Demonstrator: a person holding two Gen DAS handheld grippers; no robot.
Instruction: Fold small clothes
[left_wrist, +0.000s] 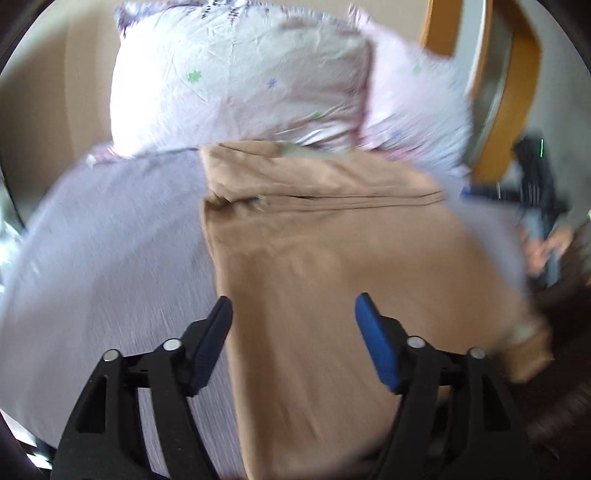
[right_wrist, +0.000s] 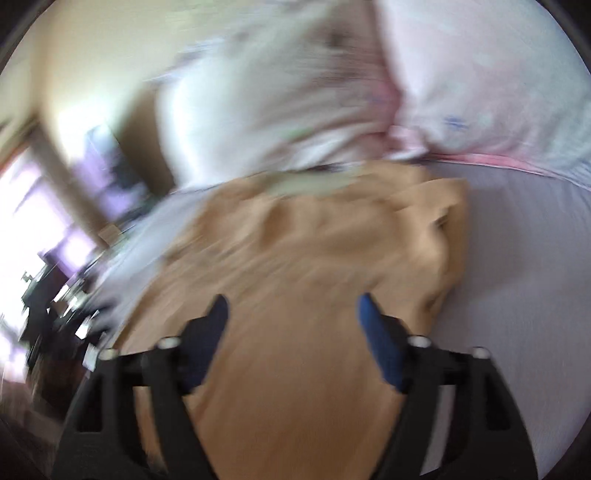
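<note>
A tan garment (left_wrist: 314, 266) lies spread on a bed with a pale lilac sheet (left_wrist: 110, 240); its upper part is folded over along a seam. My left gripper (left_wrist: 293, 306) is open and empty, held above the garment's left edge. In the right wrist view, which is blurred by motion, the same tan garment (right_wrist: 314, 266) lies rumpled along its right side. My right gripper (right_wrist: 291, 306) is open and empty above the garment's near part.
Two pale floral pillows (left_wrist: 236, 77) lean at the head of the bed, also seen in the right wrist view (right_wrist: 480, 81). A wooden-framed mirror or door (left_wrist: 495, 85) stands at the right. The other hand-held gripper (left_wrist: 535, 199) shows at the bed's right edge.
</note>
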